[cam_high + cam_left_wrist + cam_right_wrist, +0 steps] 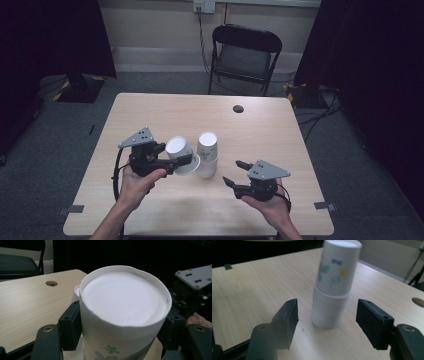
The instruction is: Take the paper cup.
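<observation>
Wooden table carries a cup stack; the left gripper clamps a lifted cup beside it. Right gripper gapes nearby. Squeezing harder could crumple the cup.

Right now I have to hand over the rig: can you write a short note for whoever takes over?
Left gripper: shut on one upside-down white paper cup with a floral print, held tilted beside the stack.
Right gripper: open, holding nothing, jaws aimed at the stack but apart from it.
Stack of upside-down white paper cups: upright near the middle of the light wooden table.
Done: one cup gripped, seemingly separated from the stack.
Left: probably set it down; perhaps steady the stack with the right gripper.
</observation>
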